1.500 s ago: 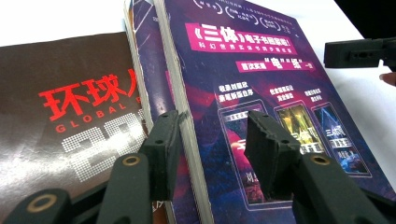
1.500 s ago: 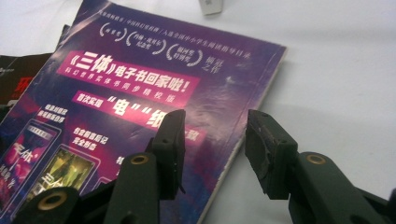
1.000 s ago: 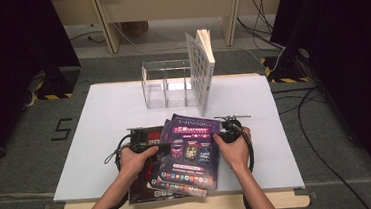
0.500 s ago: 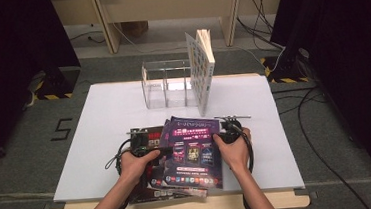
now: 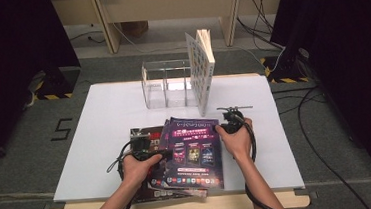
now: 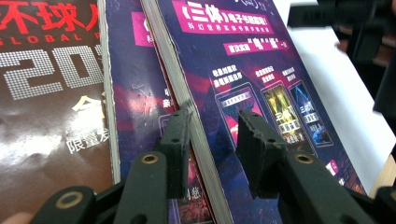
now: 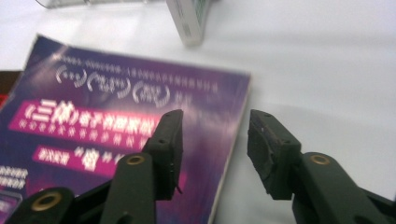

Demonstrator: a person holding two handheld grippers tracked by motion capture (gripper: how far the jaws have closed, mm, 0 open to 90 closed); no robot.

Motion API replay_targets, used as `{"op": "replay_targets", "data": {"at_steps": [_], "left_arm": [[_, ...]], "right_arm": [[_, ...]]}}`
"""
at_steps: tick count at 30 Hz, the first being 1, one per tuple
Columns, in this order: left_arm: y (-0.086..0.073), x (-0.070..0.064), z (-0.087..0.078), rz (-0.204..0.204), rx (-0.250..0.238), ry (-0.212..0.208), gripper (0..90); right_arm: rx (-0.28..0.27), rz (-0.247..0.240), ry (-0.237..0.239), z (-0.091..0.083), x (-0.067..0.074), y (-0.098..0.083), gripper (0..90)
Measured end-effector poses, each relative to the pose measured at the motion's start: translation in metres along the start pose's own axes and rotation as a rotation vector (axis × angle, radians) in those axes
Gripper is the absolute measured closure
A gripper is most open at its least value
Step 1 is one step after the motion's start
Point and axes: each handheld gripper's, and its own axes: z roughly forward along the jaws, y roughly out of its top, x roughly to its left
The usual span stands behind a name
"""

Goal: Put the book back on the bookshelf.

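Observation:
A purple magazine point(image 5: 193, 151) tops a fanned stack at the table's front edge. A second purple magazine point(image 6: 135, 88) lies under it, with a dark red one point(image 5: 145, 136) at the bottom. My left gripper point(image 5: 160, 154) is at the stack's left side. In the left gripper view its jaws point(image 6: 212, 122) straddle the top magazine's spine edge point(image 6: 187, 116) and have just been closing, with a gap still between pads and cover. My right gripper point(image 5: 224, 127) is at the magazine's far right corner. There the jaws point(image 7: 215, 125) straddle the right edge point(image 7: 233, 154), open, and have just been opening.
A clear acrylic divider rack point(image 5: 167, 83) stands at the back of the white table point(image 5: 104, 121). A patterned book point(image 5: 201, 68) stands upright against its right end. Bare tabletop lies left and right of the stack. Cables trail on the floor at the right.
The top purple magazine has swung from a tilt to nearly square with the table. The right gripper has shifted slightly away along the magazine's right edge. The left hand stays put.

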Motion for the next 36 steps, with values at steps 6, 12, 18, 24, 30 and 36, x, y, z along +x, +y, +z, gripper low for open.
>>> {"op": "replay_targets", "data": {"at_steps": [6, 12, 18, 24, 30, 36], "left_arm": [[0.002, 0.0, 0.001, -0.003, 0.006, -0.001, 63.3], [0.005, -0.001, 0.003, 0.012, -0.002, 0.004, 58.0], [0.01, -0.003, 0.007, 0.04, -0.019, 0.016, 52.8], [0.014, -0.002, 0.01, 0.055, -0.031, 0.04, 50.8], [0.016, -0.001, 0.012, 0.063, -0.039, 0.05, 51.3], [0.021, -0.004, 0.016, 0.103, -0.025, 0.068, 52.0]], "right_arm": [[0.017, 0.0, 0.006, 0.013, -0.008, 0.018, 53.2], [0.033, -0.021, 0.03, 0.023, -0.012, 0.022, 52.1], [0.036, -0.016, 0.059, 0.03, -0.016, 0.025, 50.1], [0.029, -0.01, 0.073, 0.034, -0.016, 0.028, 48.7], [0.018, -0.002, 0.078, 0.036, -0.016, 0.026, 48.4], [0.022, 0.015, 0.104, 0.036, -0.02, 0.027, 49.5]]}}
